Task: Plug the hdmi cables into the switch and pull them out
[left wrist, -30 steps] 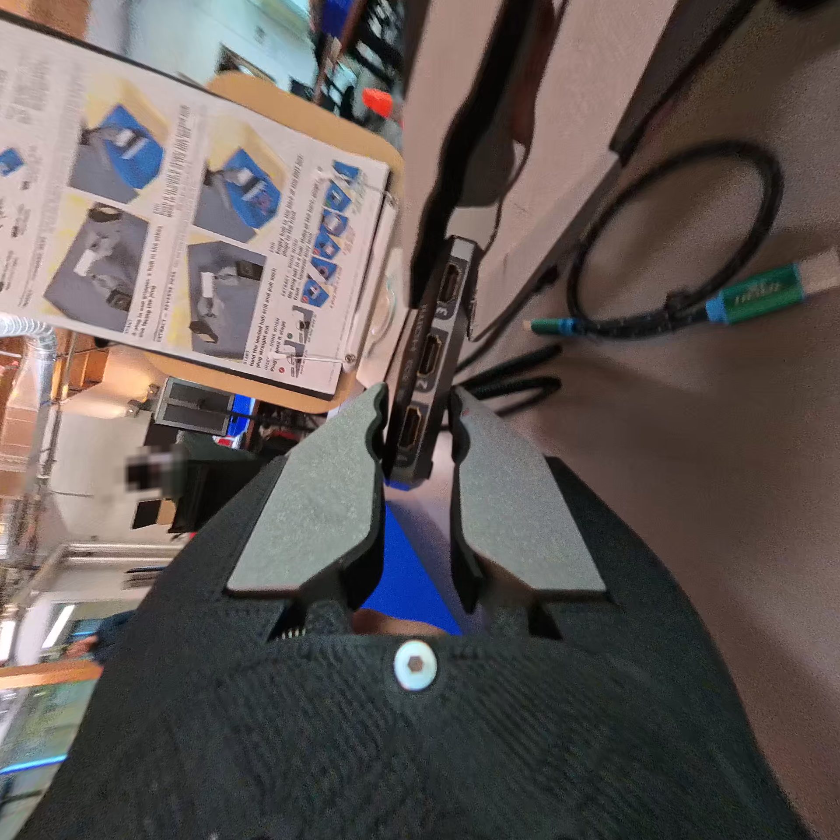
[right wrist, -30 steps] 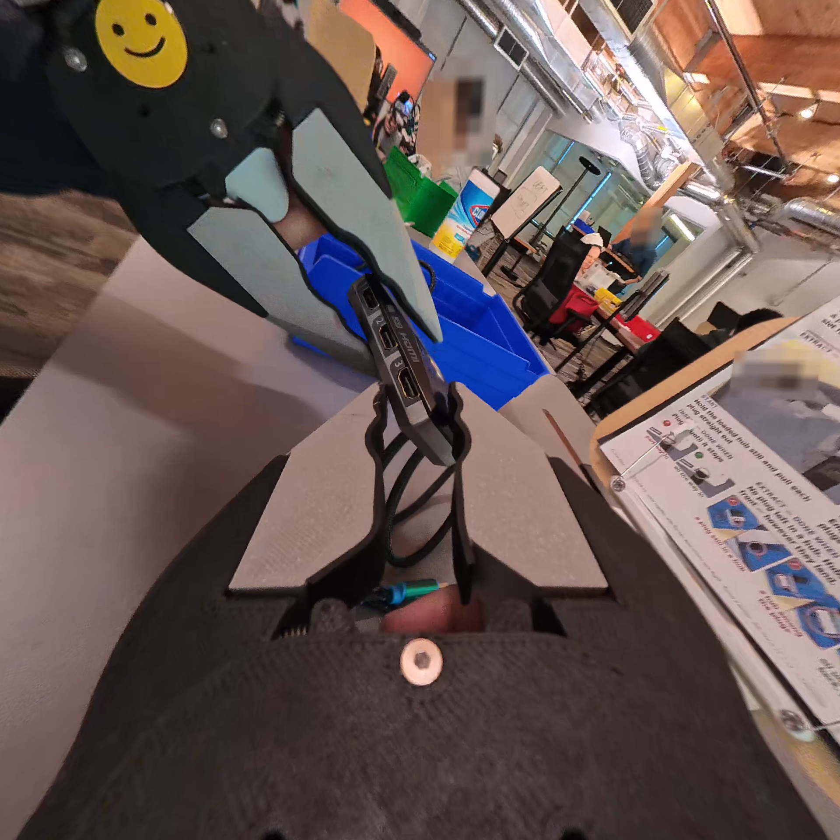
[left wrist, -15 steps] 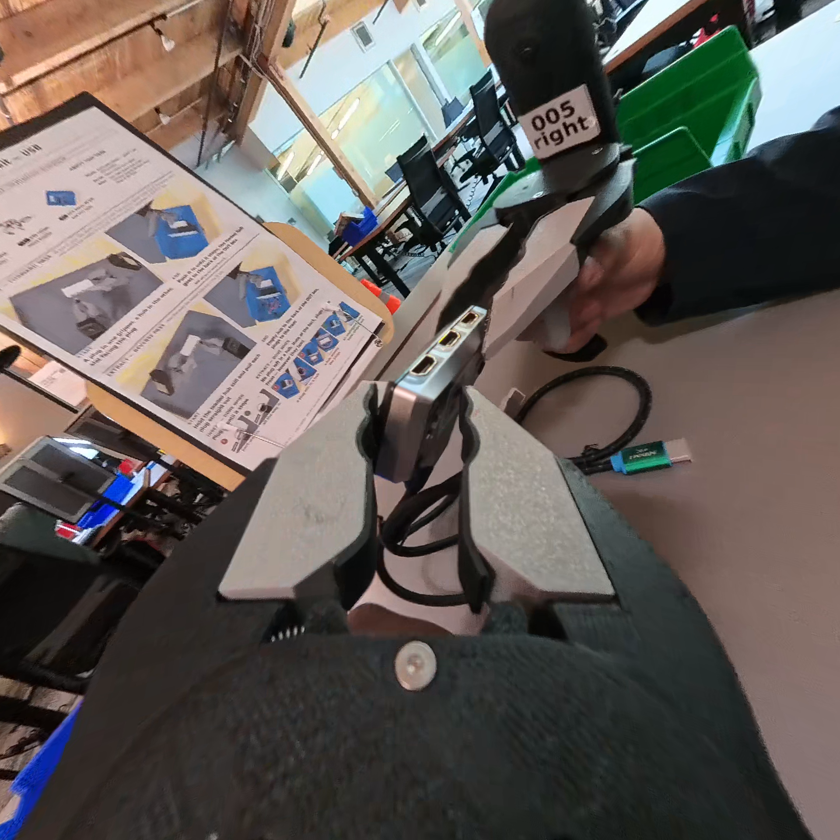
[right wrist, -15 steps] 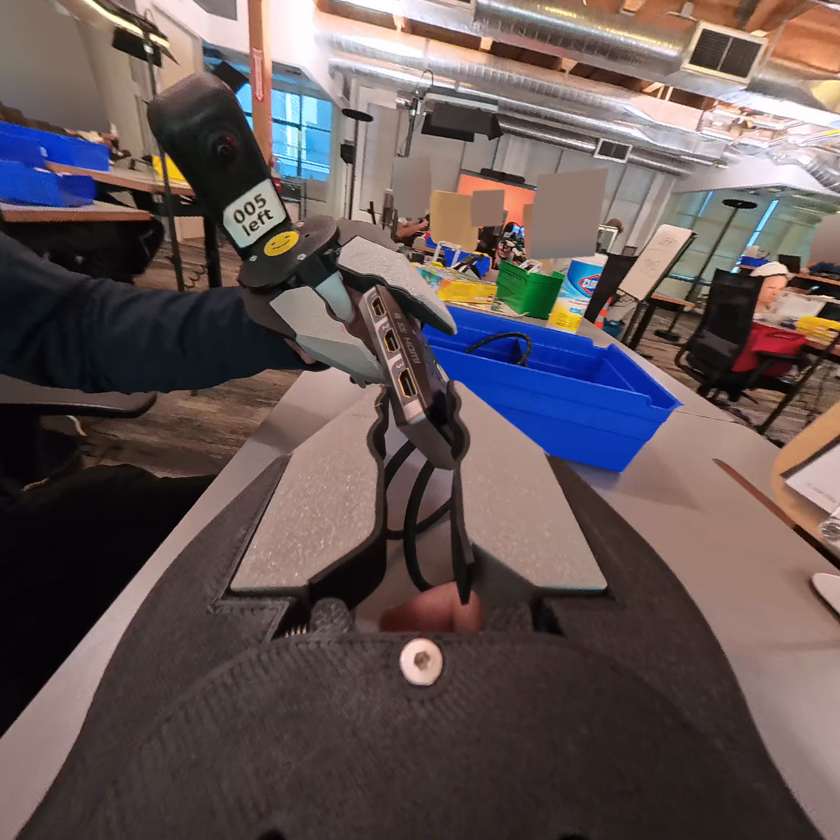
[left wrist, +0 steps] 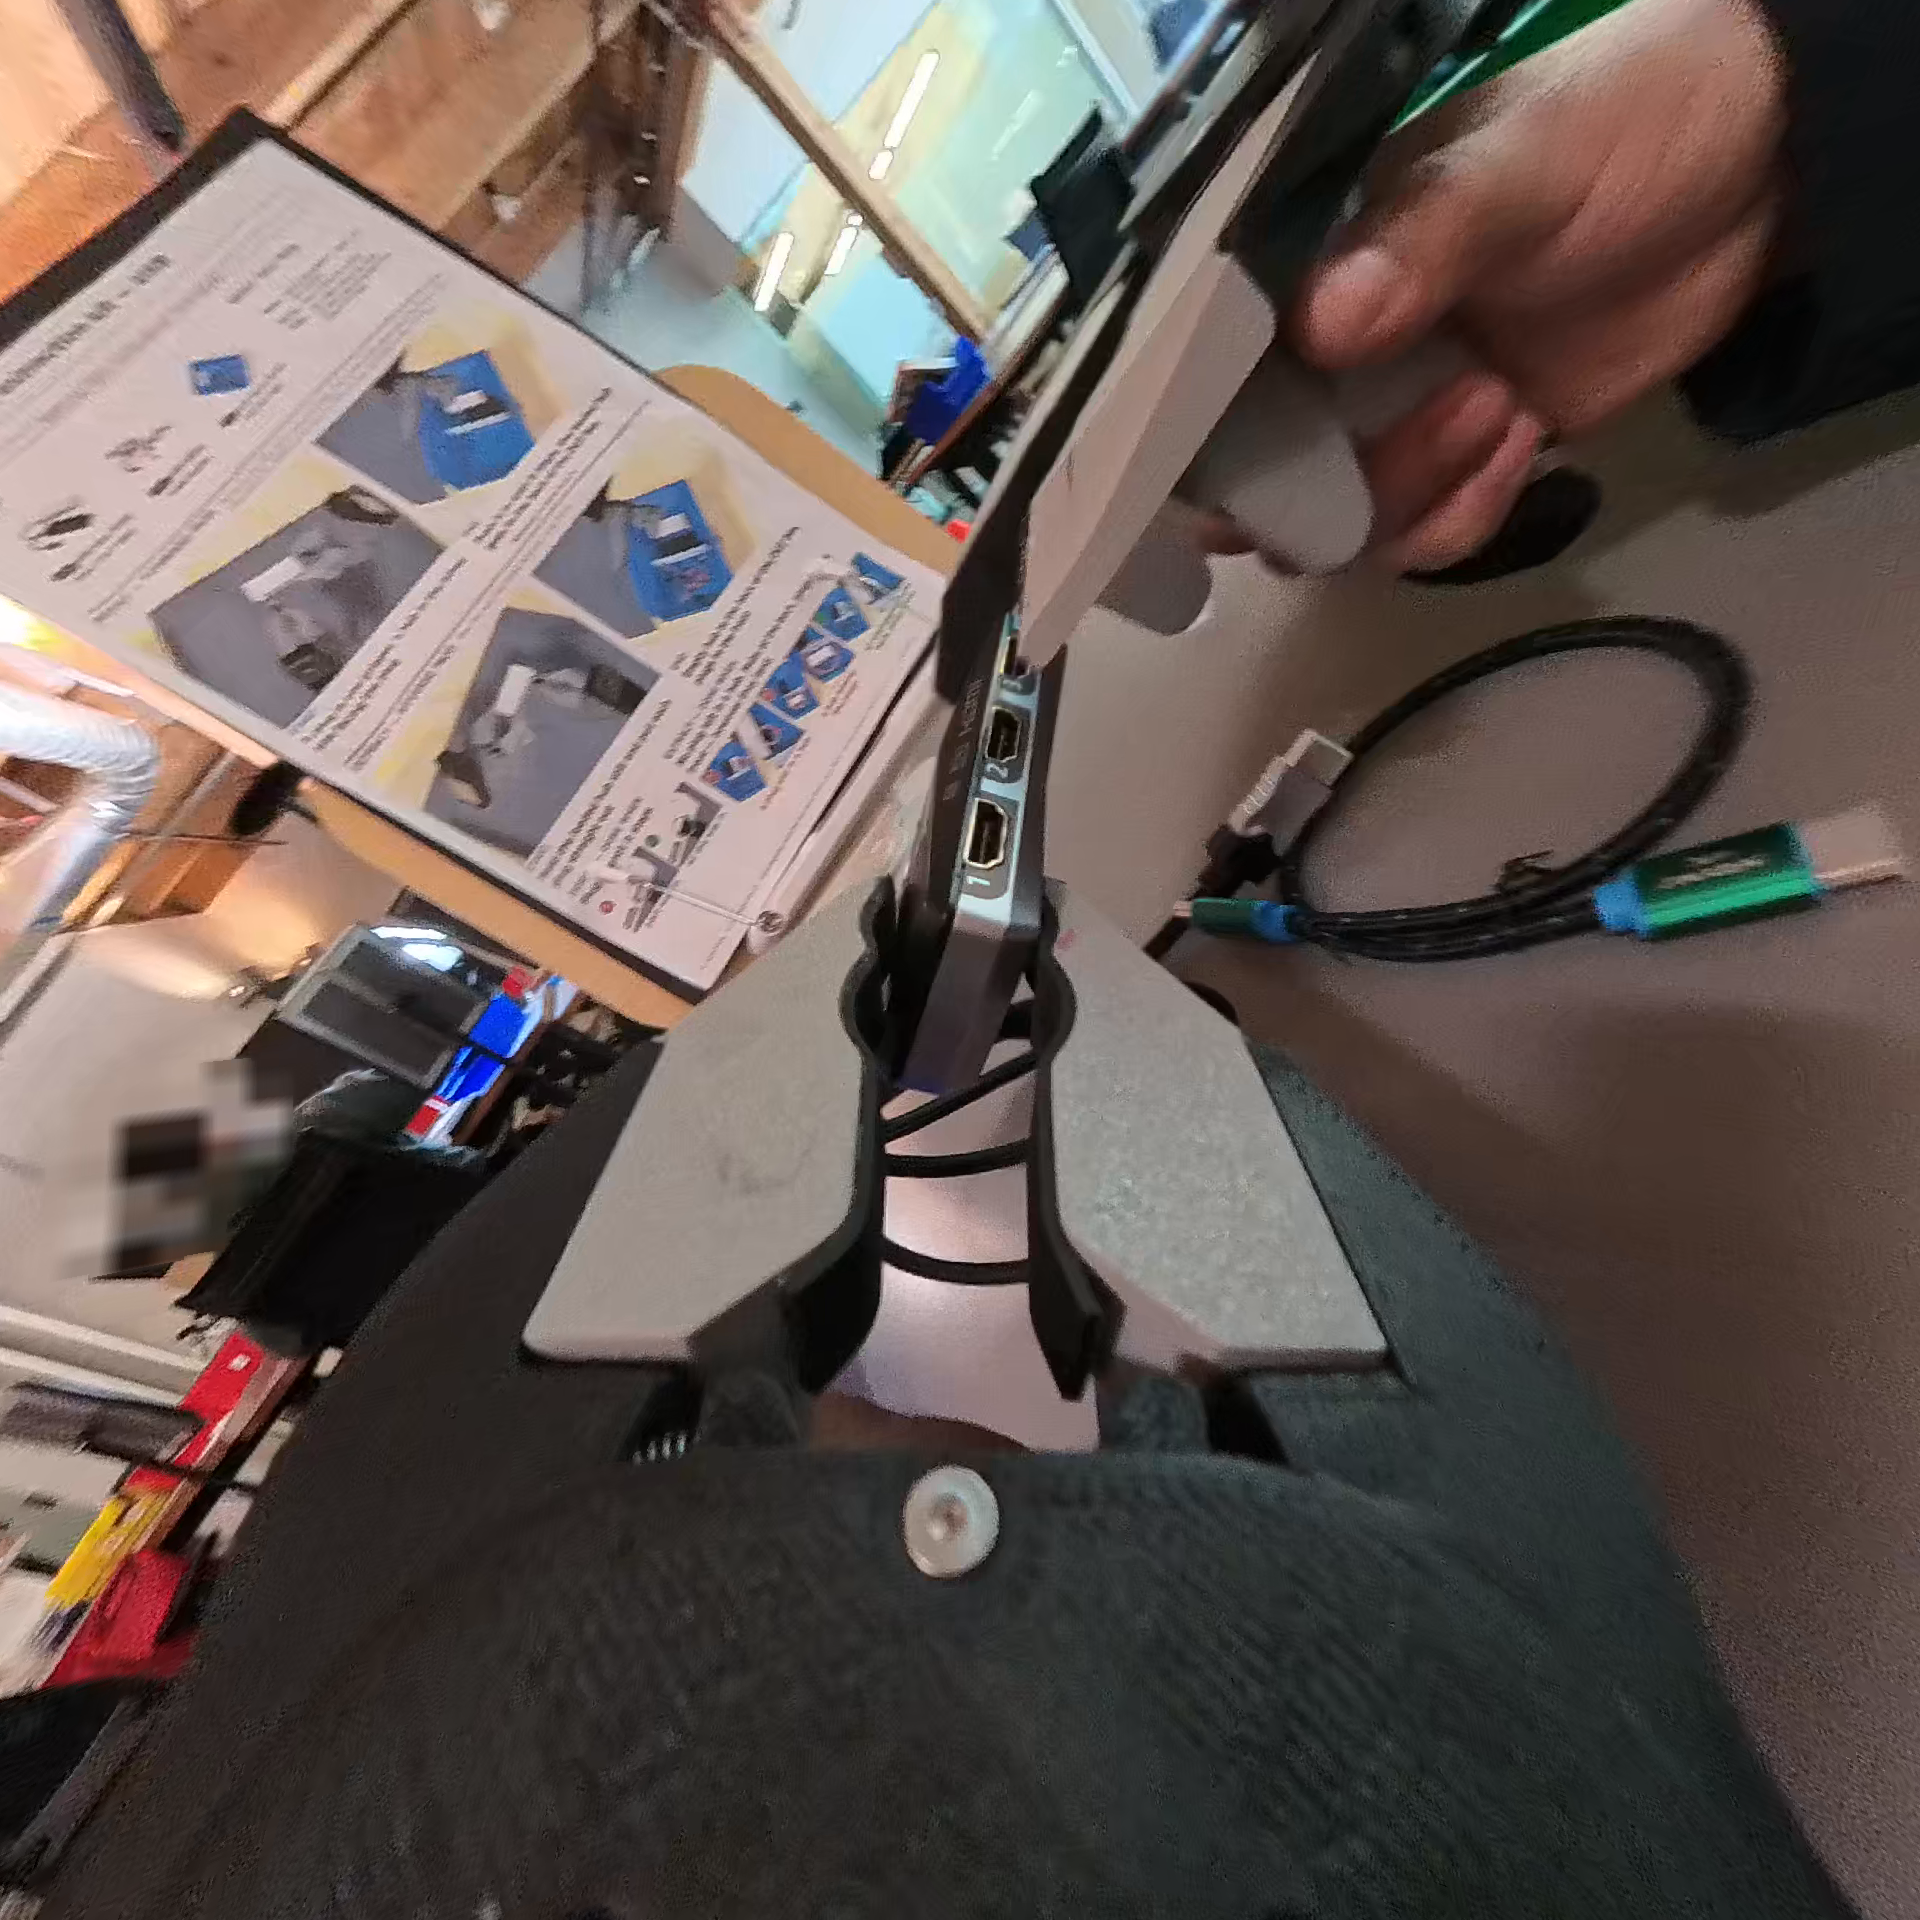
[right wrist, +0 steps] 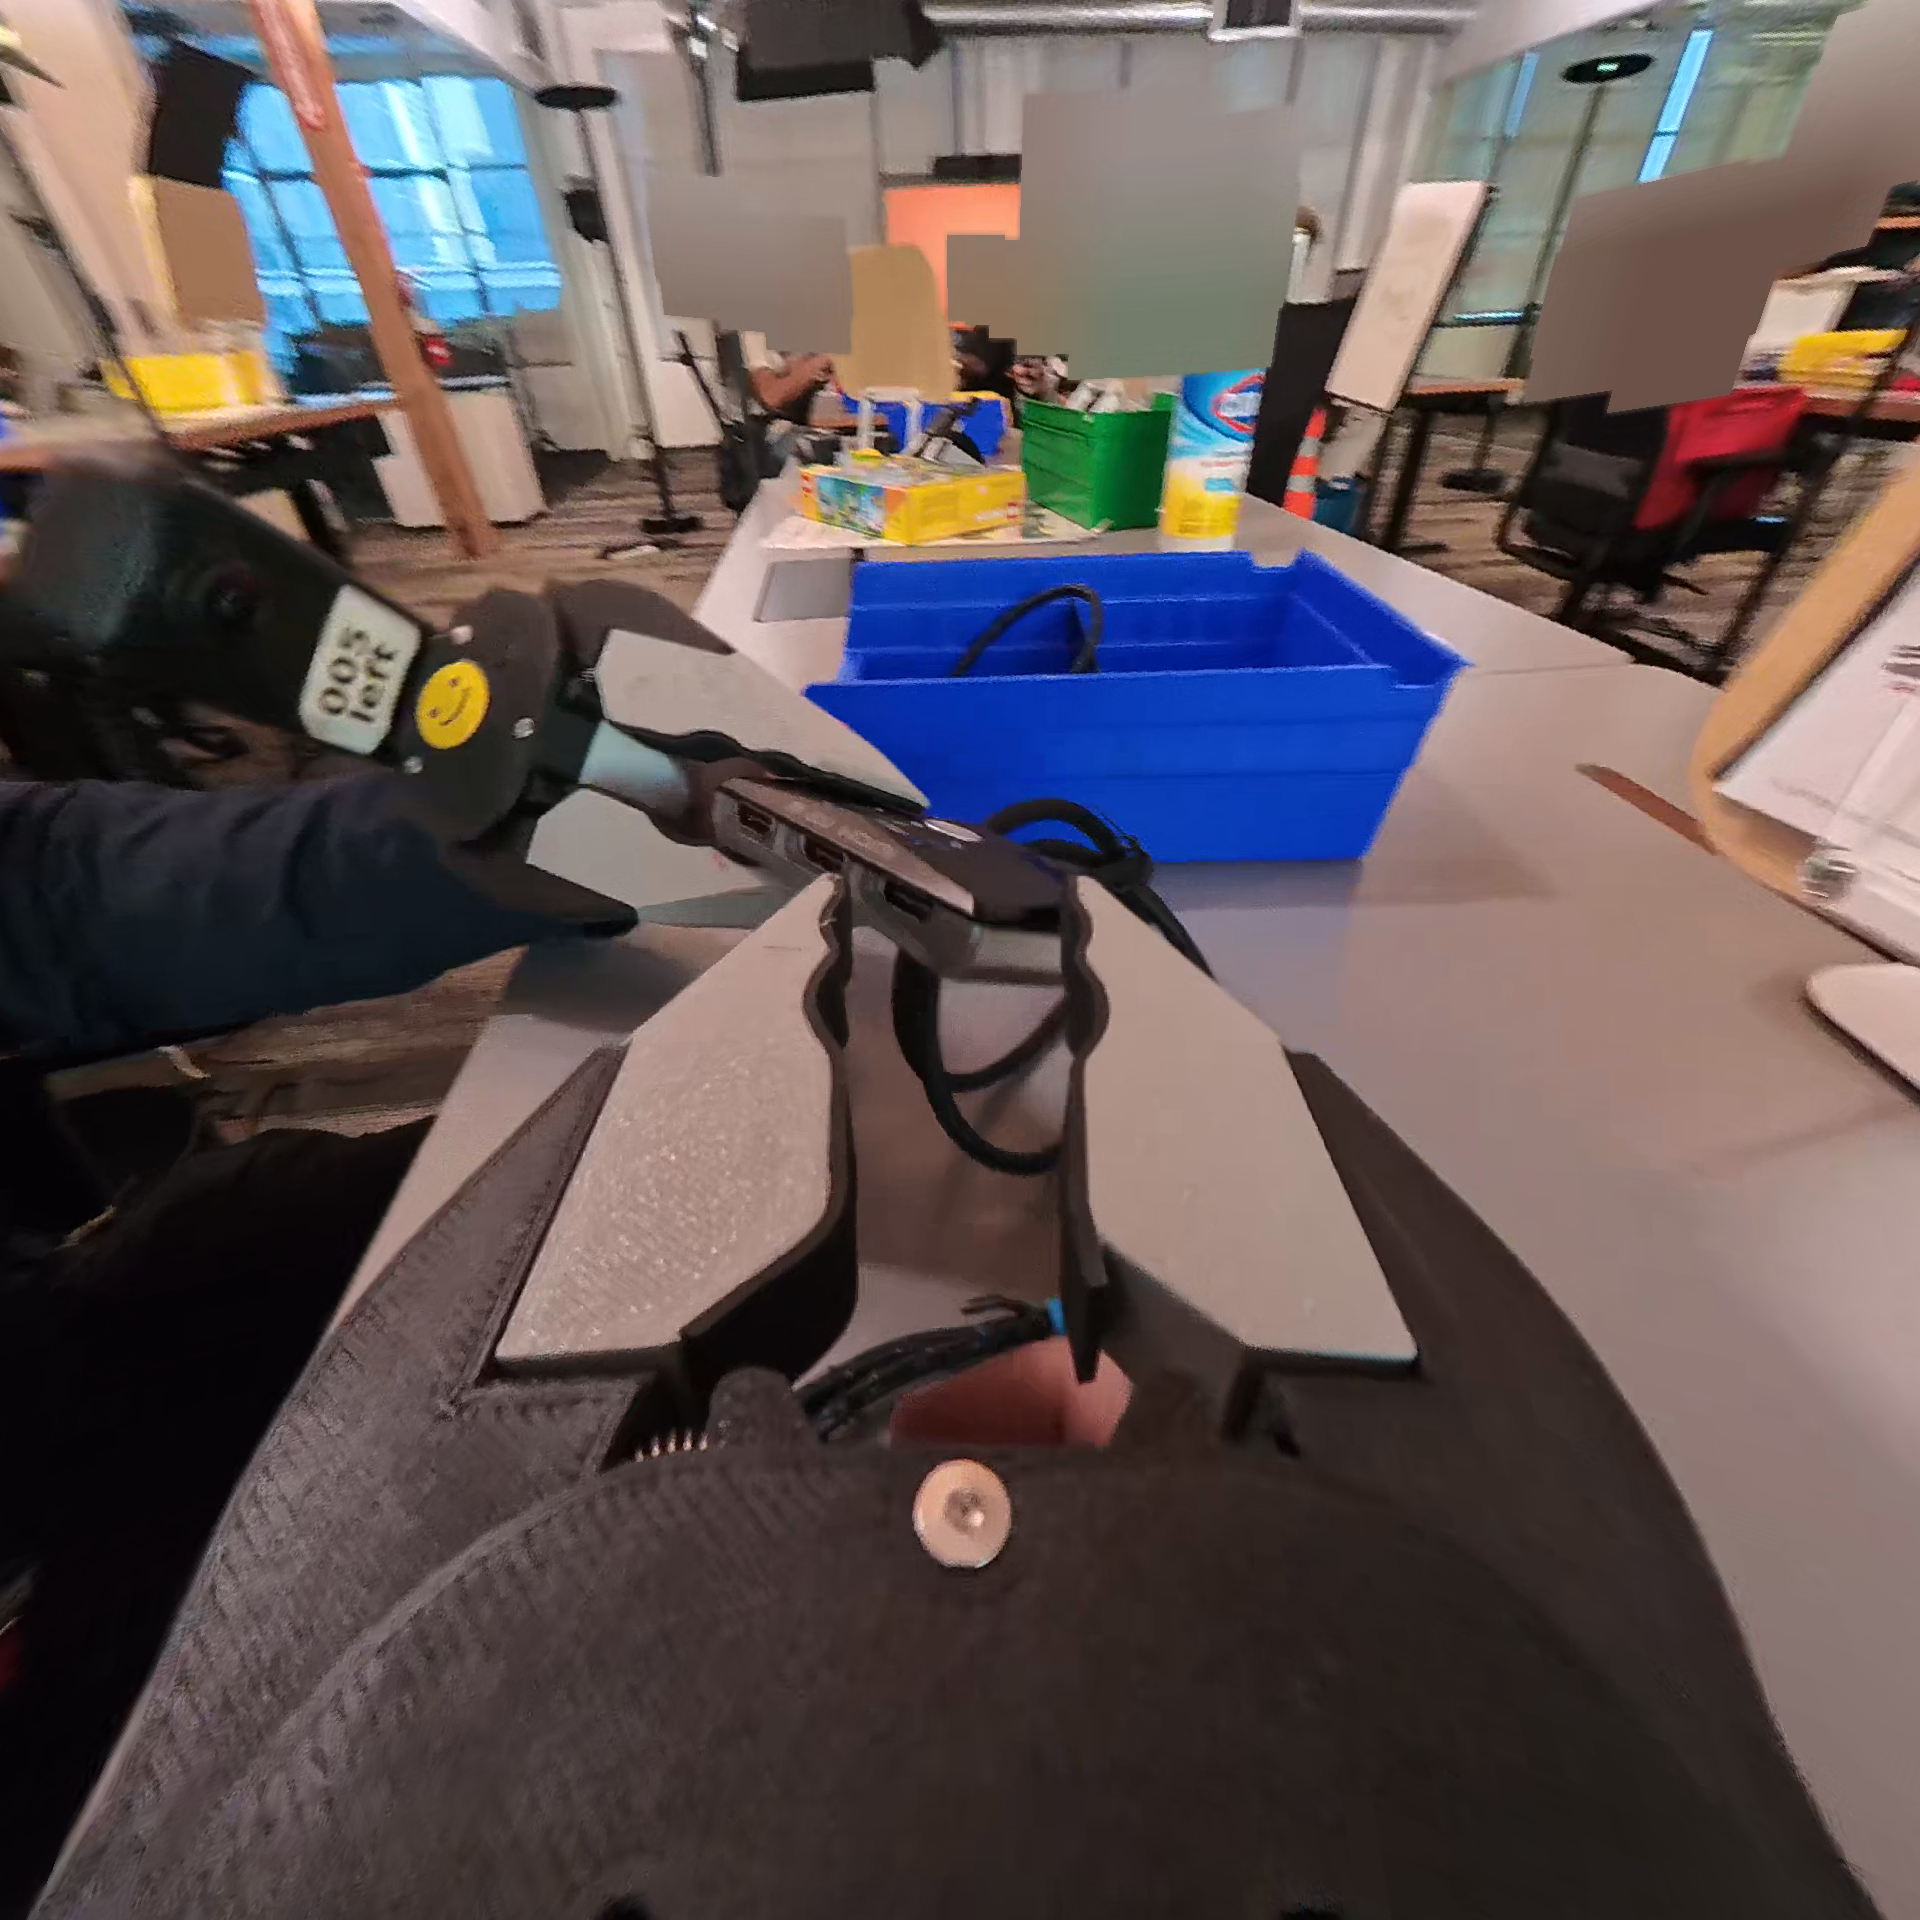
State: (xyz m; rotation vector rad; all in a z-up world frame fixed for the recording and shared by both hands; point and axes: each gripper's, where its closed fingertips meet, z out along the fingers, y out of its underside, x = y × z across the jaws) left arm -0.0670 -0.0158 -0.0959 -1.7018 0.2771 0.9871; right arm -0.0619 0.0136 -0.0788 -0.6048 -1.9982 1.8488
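- We hold the switch (left wrist: 987, 831) at both ends: left gripper (left wrist: 961, 935) and right gripper (right wrist: 956, 925) are closed on it.
- It seems light and stiff; better to grip its flat sides, away from the ports.
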